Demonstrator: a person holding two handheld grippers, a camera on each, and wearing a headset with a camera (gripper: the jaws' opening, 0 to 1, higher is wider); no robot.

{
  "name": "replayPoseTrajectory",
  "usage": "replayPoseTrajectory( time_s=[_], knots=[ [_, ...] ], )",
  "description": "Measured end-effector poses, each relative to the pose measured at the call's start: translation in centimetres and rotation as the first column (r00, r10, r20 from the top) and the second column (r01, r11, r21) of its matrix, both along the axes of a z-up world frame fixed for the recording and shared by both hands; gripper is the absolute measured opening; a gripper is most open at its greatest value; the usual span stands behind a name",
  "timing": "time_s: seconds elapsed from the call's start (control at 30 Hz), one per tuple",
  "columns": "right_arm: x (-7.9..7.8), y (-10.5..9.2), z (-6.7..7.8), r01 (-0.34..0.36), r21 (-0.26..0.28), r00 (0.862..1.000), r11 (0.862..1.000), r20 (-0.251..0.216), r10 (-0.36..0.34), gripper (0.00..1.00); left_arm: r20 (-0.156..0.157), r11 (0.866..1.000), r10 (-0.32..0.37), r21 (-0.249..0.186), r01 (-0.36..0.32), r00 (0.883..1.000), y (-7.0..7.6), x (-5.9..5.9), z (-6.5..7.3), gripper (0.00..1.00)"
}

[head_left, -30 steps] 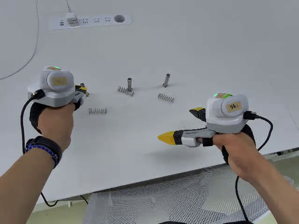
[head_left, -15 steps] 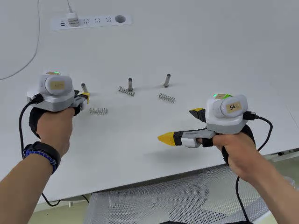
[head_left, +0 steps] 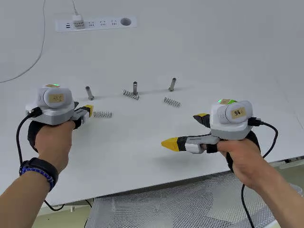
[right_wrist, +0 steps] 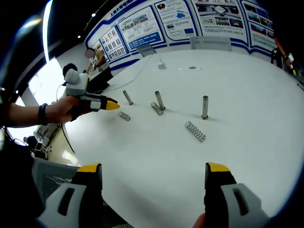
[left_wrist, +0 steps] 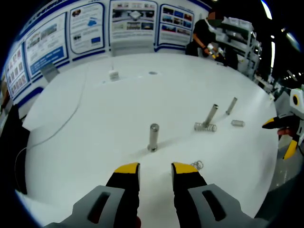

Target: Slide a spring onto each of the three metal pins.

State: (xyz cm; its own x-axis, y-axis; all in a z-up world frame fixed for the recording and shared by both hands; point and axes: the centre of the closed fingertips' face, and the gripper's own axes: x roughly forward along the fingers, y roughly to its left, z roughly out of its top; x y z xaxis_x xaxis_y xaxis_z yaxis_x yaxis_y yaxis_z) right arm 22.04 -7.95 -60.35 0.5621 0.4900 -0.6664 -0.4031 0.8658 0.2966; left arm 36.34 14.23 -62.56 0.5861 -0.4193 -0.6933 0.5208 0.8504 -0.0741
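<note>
Just beside left gripper (left_wrist: 156, 170), jaws slightly apart: spring (head_left: 101, 114). Looks light, squashy, roll-prone; wants gentle mid-coil pinch. Right gripper (right_wrist: 154, 168) wide apart, empty.

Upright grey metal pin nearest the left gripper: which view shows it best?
Left gripper view: the upright grey metal pin stands large, just ahead of the jaws. Head view shows it small; right gripper view too.
</note>
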Motion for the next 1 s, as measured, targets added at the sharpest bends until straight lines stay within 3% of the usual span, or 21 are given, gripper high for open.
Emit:
replayPoseTrajectory(
  time_s=[0.53,0.8,0.87,1.0],
  knots=[
    [-0.3,0.3,-0.5,-0.005,0.005,1.000,1.000,-0.008,0.005,0.91,-0.016,1.000,-0.011,-0.029,0.010,1.000,0.4,-2.2,0.3,0.34],
    [-0.4,0.4,-0.7,-0.006,0.008,1.000,1.000,-0.012,0.007,0.91,-0.027,0.999,-0.033,-0.031,0.032,0.999,0.6,-3.8,0.3,0.40],
    [-0.4,0.5,-0.7,-0.008,0.008,1.000,1.000,-0.013,0.008,0.91,-0.045,0.999,-0.040,-0.037,0.038,0.998,0.5,-4.4,0.2,0.43],
    [-0.5,0.5,-0.7,-0.011,0.007,1.000,1.000,-0.013,0.011,0.91,-0.040,0.997,-0.064,-0.033,0.063,0.997,0.5,-5.5,0.6,0.46]
  ],
)
